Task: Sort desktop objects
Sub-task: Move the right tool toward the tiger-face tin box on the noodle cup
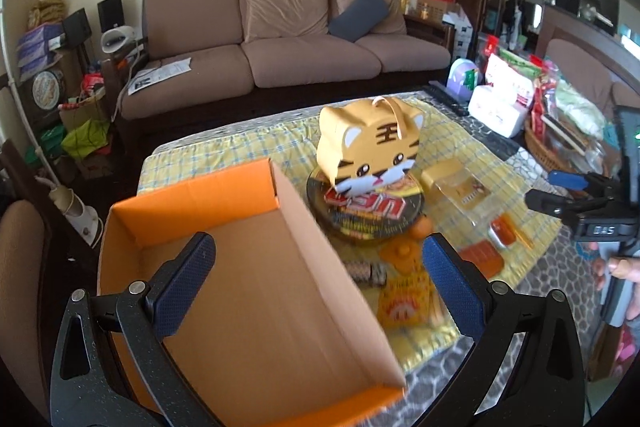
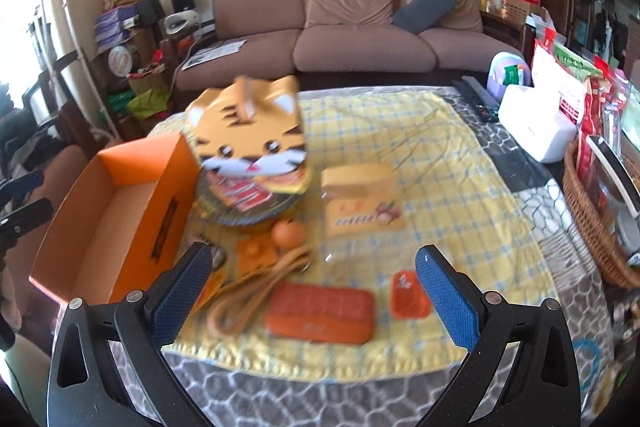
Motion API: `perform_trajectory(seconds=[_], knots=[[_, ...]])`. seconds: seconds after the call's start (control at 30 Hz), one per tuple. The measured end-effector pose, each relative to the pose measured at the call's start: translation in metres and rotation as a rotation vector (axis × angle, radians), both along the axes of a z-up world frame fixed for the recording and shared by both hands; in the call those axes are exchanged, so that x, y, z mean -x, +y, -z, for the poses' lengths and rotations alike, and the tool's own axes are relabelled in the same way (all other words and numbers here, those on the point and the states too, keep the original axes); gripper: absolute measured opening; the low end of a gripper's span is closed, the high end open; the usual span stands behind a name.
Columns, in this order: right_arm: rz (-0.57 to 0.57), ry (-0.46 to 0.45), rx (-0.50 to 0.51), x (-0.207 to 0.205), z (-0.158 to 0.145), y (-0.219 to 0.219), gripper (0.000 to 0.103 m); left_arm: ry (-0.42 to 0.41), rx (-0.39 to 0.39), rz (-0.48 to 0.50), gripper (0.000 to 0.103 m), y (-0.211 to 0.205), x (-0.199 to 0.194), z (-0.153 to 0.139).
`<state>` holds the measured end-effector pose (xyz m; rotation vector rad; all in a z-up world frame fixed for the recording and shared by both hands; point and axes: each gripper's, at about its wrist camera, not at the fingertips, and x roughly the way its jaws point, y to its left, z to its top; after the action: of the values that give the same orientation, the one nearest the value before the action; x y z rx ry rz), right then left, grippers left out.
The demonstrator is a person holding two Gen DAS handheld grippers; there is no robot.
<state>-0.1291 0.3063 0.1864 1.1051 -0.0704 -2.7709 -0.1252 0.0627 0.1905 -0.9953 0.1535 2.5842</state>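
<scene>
An empty orange cardboard box [image 1: 248, 291] [image 2: 120, 223] stands on the table's left side. My left gripper [image 1: 316, 287] hovers open above it, nothing between its fingers. To the box's right, a tiger-faced bag [image 1: 372, 143] [image 2: 250, 139] rests on an instant-noodle bowl [image 1: 368, 215] [image 2: 248, 203]. Nearer the front lie an orange fruit [image 2: 289, 233], a brown cord [image 2: 256, 291], an orange case [image 2: 322, 313], a small orange packet [image 2: 410, 295] and a yellow-lidded clear box [image 2: 360, 199]. My right gripper [image 2: 312, 295] hangs open over the case and cord, touching nothing.
A yellow checked cloth [image 2: 400, 131] covers the table over a grey patterned sheet [image 2: 320, 399]. A wicker basket [image 2: 592, 227] of packets, a white tissue box [image 2: 536, 127] and a keyboard [image 2: 476, 99] crowd the right side. A brown sofa [image 2: 360, 19] stands behind.
</scene>
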Motion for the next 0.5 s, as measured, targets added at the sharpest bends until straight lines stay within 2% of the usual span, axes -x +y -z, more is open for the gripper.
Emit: perform_trajectory(seconds=[0.17, 0.3, 0.4, 0.47, 0.5], knots=[[-0.047, 0.033, 0.084, 0.027, -0.021, 0.003, 0.103, -0.014, 0.005, -0.005, 0.103, 0.011, 0.036, 0.004], [-0.11, 0.089, 0.091, 0.053, -0.046, -0.023, 0.098, -0.017, 0.001, 0.006, 0.103, 0.018, 0.048, 0.007], [-0.159, 0.092, 0.045, 0.081, -0.052, -0.053, 0.081, -0.021, 0.027, 0.025, 0.103, 0.026, 0.057, 0.013], [-0.166, 0.064, 0.028, 0.099, -0.045, -0.065, 0.061, -0.017, 0.053, 0.035, 0.103, 0.031, 0.062, 0.017], [-0.165, 0.049, 0.019, 0.108, -0.041, -0.07, 0.056, -0.015, 0.06, 0.039, 0.103, 0.033, 0.064, 0.018]])
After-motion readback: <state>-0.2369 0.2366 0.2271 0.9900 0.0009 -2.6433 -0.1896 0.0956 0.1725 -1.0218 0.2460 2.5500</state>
